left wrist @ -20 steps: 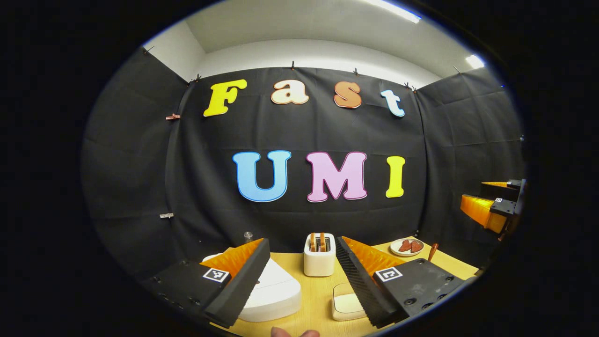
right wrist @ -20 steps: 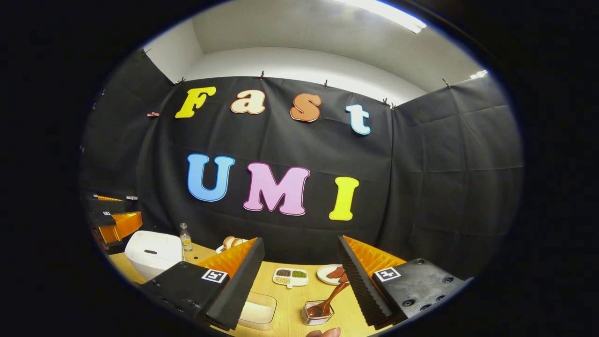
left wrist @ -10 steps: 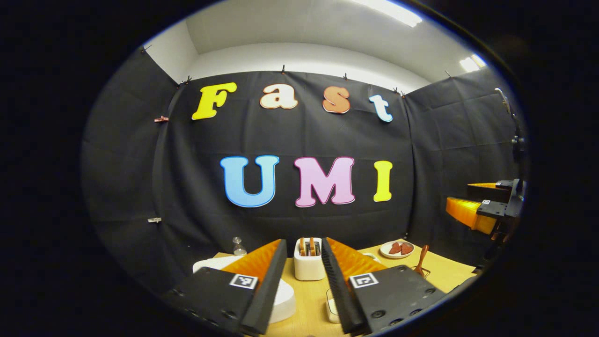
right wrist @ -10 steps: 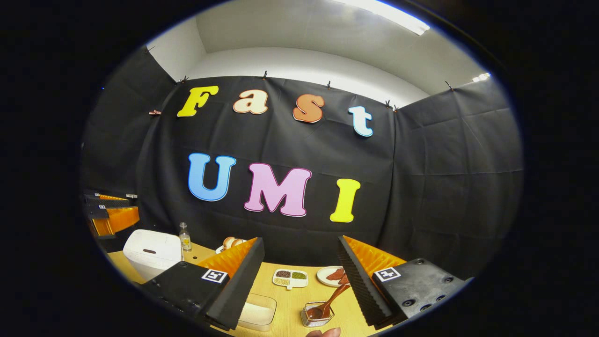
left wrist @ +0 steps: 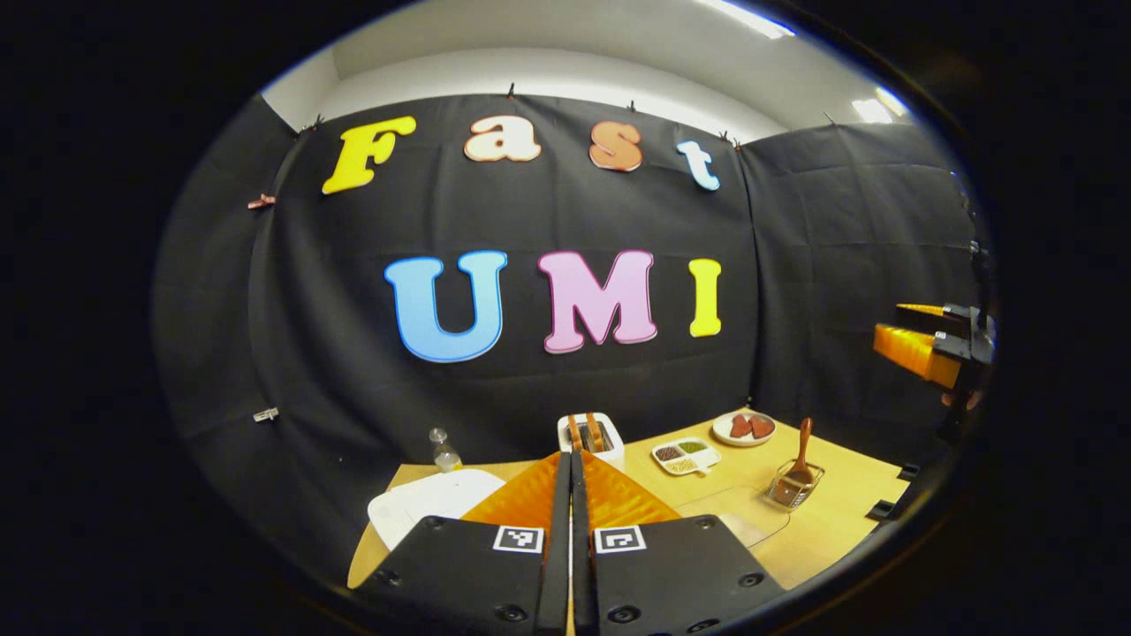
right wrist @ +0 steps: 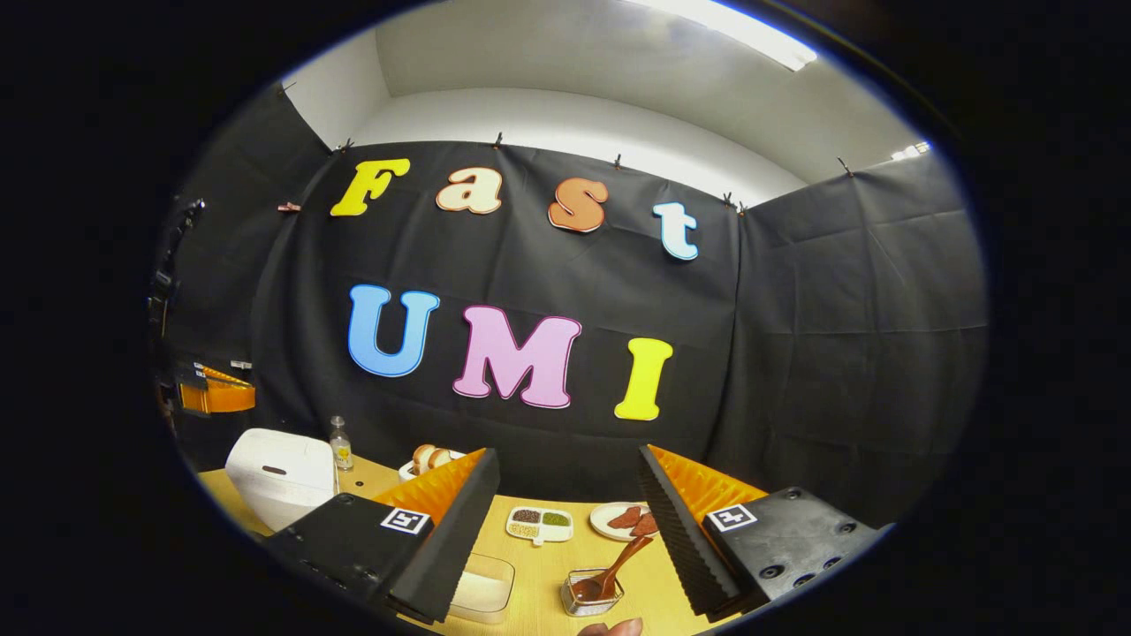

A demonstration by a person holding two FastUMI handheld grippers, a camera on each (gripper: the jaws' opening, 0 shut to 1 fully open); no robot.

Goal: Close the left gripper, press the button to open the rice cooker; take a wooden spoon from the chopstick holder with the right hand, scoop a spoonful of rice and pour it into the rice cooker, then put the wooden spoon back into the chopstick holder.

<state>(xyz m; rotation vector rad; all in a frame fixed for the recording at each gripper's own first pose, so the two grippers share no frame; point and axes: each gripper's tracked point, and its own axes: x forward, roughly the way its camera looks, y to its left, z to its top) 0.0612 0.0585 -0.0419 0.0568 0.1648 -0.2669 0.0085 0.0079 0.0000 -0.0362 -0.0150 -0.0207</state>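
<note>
The rice cooker [right wrist: 281, 475] sits shut on the table's [left wrist: 831, 530] left end. Above it hovers the left gripper [left wrist: 571, 459], fingers pressed together on nothing, ready to come straight down on the button. The right gripper [right wrist: 565, 503] waits spread, the wooden spoon [right wrist: 610, 576] upright in the chopstick holder [right wrist: 590, 597] just ahead.

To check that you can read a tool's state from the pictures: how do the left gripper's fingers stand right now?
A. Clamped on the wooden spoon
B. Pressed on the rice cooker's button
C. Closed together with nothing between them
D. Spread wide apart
C: in the left gripper view the left gripper has its two fingers meeting along a thin line above the table, holding nothing.
</note>
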